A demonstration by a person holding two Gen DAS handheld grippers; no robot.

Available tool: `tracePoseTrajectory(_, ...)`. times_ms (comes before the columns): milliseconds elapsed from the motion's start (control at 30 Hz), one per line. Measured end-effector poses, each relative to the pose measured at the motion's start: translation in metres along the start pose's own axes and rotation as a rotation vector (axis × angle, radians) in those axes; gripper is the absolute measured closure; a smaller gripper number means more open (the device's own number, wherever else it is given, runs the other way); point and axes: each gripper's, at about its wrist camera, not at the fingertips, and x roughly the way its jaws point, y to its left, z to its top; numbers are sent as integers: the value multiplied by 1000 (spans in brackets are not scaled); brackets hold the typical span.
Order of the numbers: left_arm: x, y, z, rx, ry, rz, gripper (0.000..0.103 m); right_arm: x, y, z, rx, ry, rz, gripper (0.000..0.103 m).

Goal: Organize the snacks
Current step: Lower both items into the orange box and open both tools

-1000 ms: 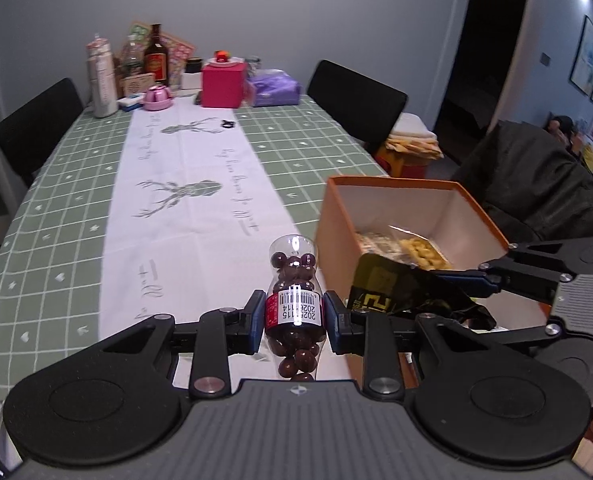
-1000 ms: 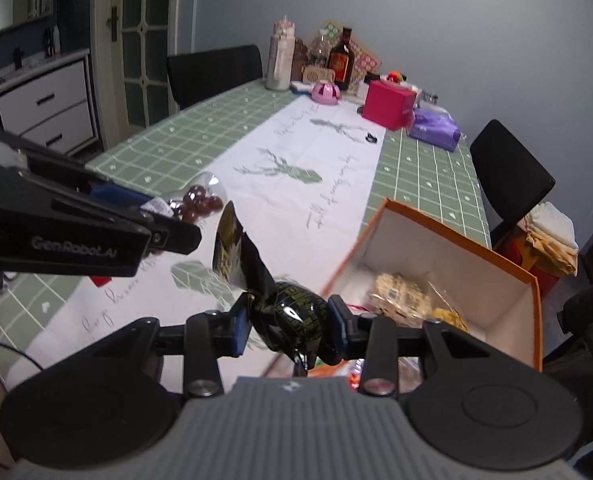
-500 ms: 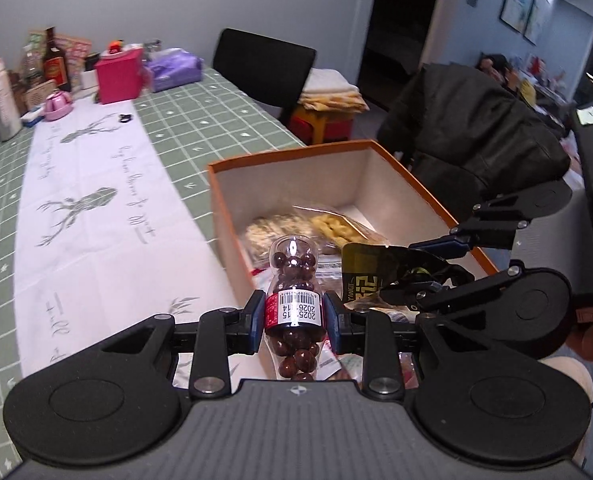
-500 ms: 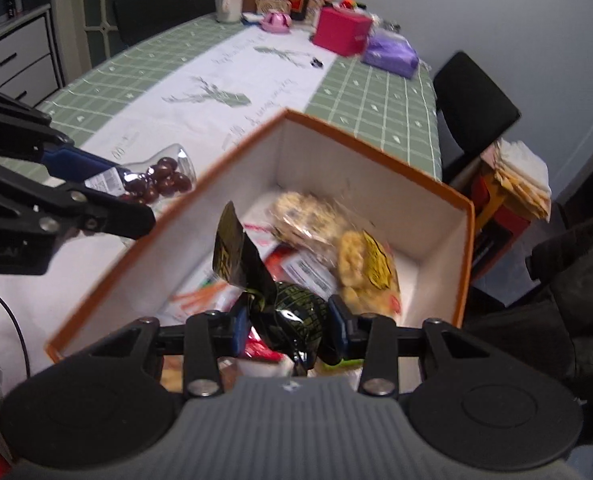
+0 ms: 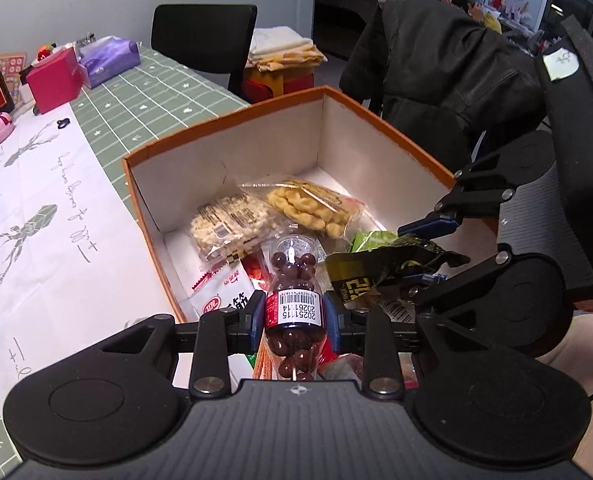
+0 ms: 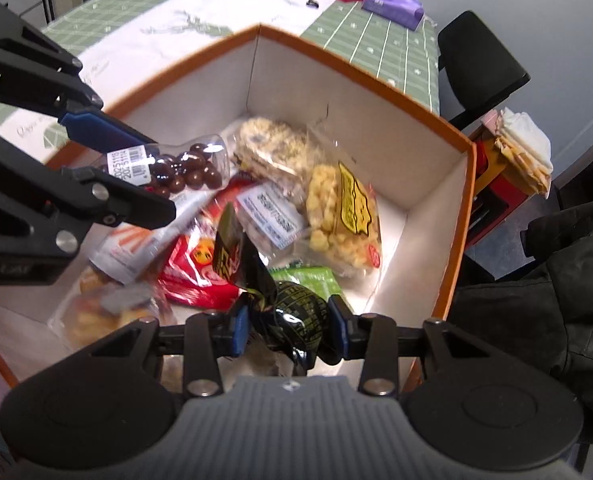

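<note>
My left gripper is shut on a clear bottle of chocolate balls and holds it over the near side of the orange box. The bottle also shows in the right wrist view. My right gripper is shut on a black-and-yellow wrapped snack above the box's inside. That snack shows in the left wrist view, beside the bottle. The box holds several bagged snacks, among them a yellow puffs bag and a red packet.
The box sits on a green checked tablecloth with a white runner. A red box, a purple pack and bottles stand at the far end. Black chairs and a dark jacket lie beyond the table edge.
Both grippers have moved from beside the box to over its open top, each still holding its snack. The box's contents now fill both views.
</note>
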Motion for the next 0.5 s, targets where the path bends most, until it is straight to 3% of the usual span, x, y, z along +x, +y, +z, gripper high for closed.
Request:
tracePoseTrajectory(167,15,-3,2,27,39,-1,69,8,4,-1,-26,26,10,66)
tracePoseTrajectory(267,22,-10,3,76,46,36,69,12,3,0,-28,27,14,65)
tracePoseTrajectory(500,29,-13,3,103,85,12,68,10,-1,1,-18,32,48,64)
